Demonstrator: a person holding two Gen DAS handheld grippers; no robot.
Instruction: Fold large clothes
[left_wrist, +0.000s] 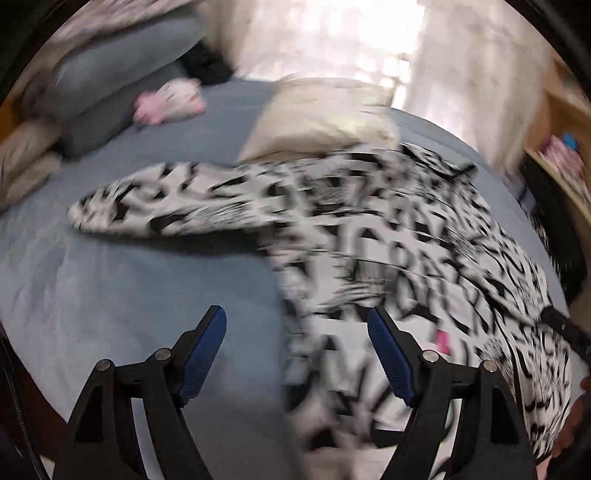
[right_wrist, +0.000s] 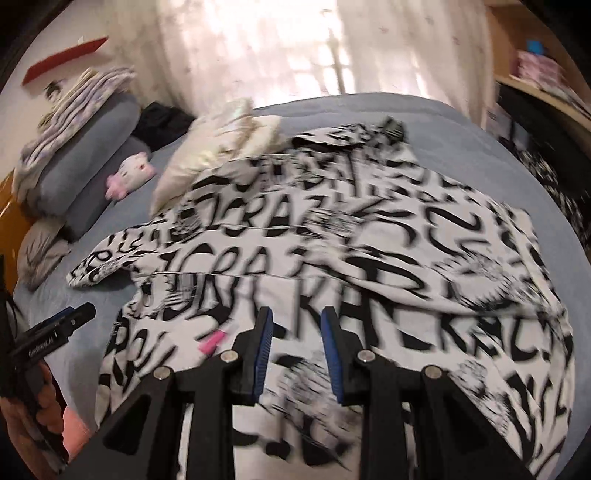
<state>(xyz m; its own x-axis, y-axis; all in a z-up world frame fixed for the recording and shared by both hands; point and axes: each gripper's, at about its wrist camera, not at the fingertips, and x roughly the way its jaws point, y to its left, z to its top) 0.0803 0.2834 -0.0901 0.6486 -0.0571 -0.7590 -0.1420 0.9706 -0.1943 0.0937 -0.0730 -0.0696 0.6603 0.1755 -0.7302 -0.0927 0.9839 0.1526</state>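
L gripper (left_wrist: 297, 328): jaws are spread wide w/ nothing between the blue pads (left_wrist: 388, 354); only blue bedsheet (left_wrist: 110, 295) and the near-left edge of the garment are seen through the gap. R gripper (right_wrist: 297, 325): jaws are set narrow but apart, no cloth is pinched, the pads (right_wrist: 264, 350) are seen above the print, not pressing on it.

What is shown by one view only: in the R wrist view the L gripper (right_wrist: 70, 321) is seen from outside, at the garment's left edge over bare sheet, w/ a hand (right_wrist: 40, 398) around its handle. In the L wrist view a black strip at the garment's right side may be the other tool, but blur prevents certainty. The red shelf (right_wrist: 62, 59) on the wall is caught only by the R view. Lettering on the cloth is legible only there; in the L view it is smeared.

The black-and-white printed garment (right_wrist: 332, 240) is laid flat on the bed, one sleeve (left_wrist: 166, 206) stretched out to its left. Rel. to the garment: the cream cushion (right_wrist: 221, 147) is touching its far edge, the pink-white plush (right_wrist: 129, 173) lies farther left of that, the grey pillows (right_wrist: 92, 147) are stacked beyond the plush, the curtain (right_wrist: 295, 48) is hung behind.

R gripper is held over the garment's near middle, L gripper over its near-left hem; both are angled down toward the bed.
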